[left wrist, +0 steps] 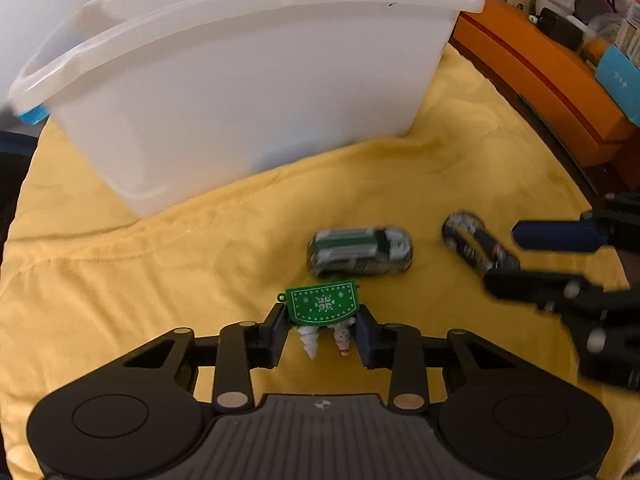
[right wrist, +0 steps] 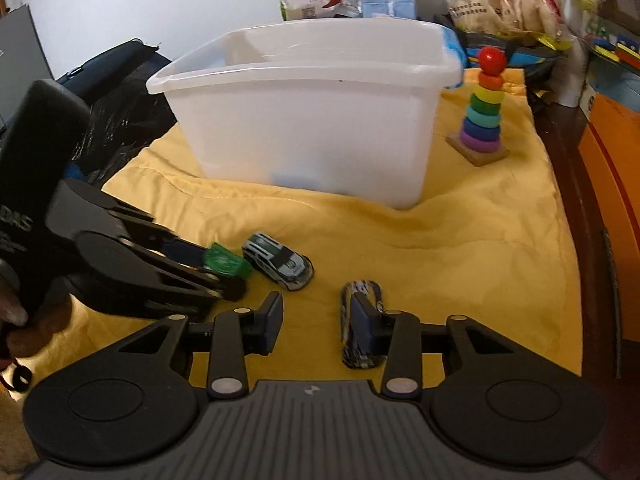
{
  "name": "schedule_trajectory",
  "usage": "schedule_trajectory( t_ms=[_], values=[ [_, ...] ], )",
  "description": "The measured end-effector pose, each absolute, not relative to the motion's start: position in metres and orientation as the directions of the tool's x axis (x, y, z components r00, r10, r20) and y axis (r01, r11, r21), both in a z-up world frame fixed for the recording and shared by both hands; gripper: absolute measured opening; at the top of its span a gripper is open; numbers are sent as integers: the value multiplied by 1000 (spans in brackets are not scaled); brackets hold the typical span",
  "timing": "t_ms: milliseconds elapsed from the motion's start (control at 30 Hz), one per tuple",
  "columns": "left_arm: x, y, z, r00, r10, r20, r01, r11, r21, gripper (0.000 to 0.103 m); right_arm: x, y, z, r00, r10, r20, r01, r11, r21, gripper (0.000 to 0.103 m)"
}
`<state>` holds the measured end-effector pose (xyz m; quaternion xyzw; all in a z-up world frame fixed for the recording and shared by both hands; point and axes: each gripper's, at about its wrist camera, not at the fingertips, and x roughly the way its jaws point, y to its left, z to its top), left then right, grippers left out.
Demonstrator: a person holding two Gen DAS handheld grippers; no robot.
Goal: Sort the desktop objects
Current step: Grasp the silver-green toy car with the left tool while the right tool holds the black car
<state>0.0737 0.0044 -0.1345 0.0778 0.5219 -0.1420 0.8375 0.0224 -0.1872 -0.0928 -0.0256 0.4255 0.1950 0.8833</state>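
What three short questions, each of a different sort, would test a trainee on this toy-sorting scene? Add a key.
1. True or false: the left gripper holds a green ornament.
2. Which toy lies partly behind the right gripper's finger?
A. the green-white car
B. the dark car
C. the ring stacker
3. Fill in: the white bin stands on a ____ cloth.

Key: 1 true; 2 B; 3 yellow.
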Motion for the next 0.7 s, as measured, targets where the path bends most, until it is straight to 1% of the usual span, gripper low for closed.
schedule_trajectory(
  t_ms=[133,267,333,400,433,533,700],
  values=[
    [59,29,-137,408,-131,-904,366,930,30,40,19,-190,-99,557,286,-780,-357,930,86,42],
    [51,44,-122,446,-163,-880,381,924,21,43,20,-190,-105,554,260,-791,-341,937,68,42],
    [48,45,-105,489,-187,-852,382,924,16,53,20,-189,-104,566,251,-785,-344,937,52,45],
    [47,38,-93,527,-208,-824,393,919,19,59,22,-189,-104,573,241,-784,-342,939,38,46],
    [48,31,-88,545,-219,-809,411,911,30,60,24,-189,-105,572,235,-786,-338,941,35,46],
    [60,3,-90,569,-226,-791,485,869,101,60,30,-189,-109,566,223,-794,-327,945,32,46],
    [80,-32,-115,462,-261,-848,719,669,186,59,33,-191,-110,555,230,-799,-340,940,35,46]
  ],
)
